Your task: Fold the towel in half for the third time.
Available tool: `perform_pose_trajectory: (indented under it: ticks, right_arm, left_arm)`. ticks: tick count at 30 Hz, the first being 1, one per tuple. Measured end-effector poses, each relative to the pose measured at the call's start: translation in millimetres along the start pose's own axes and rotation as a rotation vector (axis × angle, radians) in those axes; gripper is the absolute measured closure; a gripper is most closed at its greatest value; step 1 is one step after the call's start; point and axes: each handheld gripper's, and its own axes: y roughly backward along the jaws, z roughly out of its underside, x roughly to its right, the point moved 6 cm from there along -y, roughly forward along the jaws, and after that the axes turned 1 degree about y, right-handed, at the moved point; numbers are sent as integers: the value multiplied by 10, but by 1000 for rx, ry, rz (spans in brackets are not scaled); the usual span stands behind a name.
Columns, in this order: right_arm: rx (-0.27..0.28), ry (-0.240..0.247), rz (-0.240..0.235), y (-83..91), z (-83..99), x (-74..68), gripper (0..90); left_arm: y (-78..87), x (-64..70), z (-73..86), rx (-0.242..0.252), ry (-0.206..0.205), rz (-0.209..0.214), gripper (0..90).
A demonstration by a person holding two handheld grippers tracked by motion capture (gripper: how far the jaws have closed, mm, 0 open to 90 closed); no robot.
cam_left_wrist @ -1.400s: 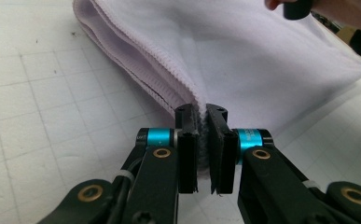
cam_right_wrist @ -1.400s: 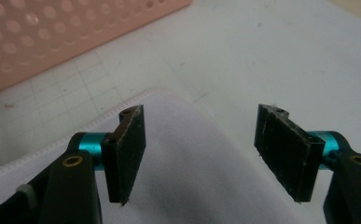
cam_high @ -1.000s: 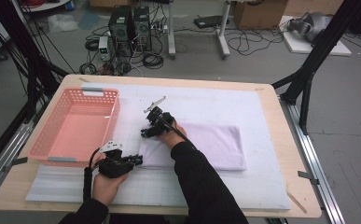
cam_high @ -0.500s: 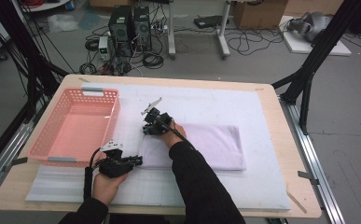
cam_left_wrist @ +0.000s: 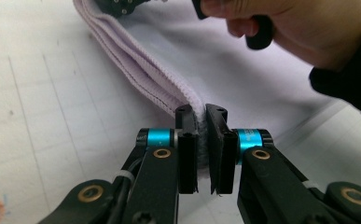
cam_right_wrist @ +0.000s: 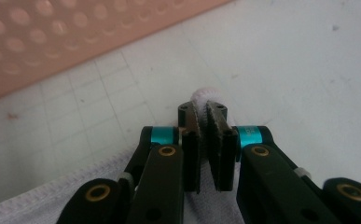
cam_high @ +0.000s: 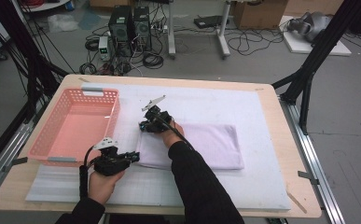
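A folded pale lilac towel [cam_high: 206, 144] lies on the white mat in the middle of the table. My left gripper [cam_high: 134, 157] is shut on the towel's near left corner [cam_left_wrist: 187, 100], the cloth pinched between its jaws. My right gripper [cam_high: 145, 125] is shut on the far left corner [cam_right_wrist: 202, 99], with a bit of hem poking out past the tips. In the left gripper view the person's right hand [cam_left_wrist: 281, 23] rests over the towel beyond the fold.
A pink plastic basket [cam_high: 75, 123] stands on the left of the table, close to both grippers; its perforated wall [cam_right_wrist: 75, 42] is just beyond the right gripper. The white mat [cam_high: 262, 112] extends to the right. Cables and computers sit on the floor beyond the table.
The right gripper has shifted slightly toward the far side and left with the towel corner. The left gripper has stayed in place on the near corner.
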Motion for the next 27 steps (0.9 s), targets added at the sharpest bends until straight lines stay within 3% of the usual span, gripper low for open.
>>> perform_pose_trajectory:
  ticks: [4,8,14,21,25,26,27]
  right_arm:
    - [77,-33,-14,89,-104,-8,850]
    - [124,-31,-8,132,-196,-25,850]
    - [183,-37,-10,296,-274,-4,850]
    - [214,-28,23,656,-240,135,850]
    - [226,-32,48,896,-146,236,849]
    - [225,-33,52,940,-121,254,850]
    - [230,-40,58,1010,-78,284,850]
  left_arm:
    - [105,-17,-91,33,0,-4,832]
    - [181,-45,-147,55,3,-9,832]
    - [198,55,-238,84,-3,26,832]
    - [35,326,-385,101,-9,97,832]
    - [-124,529,-454,79,-29,134,832]
    - [-124,529,-454,79,-29,134,832]
    - [-219,643,-491,64,-49,147,832]
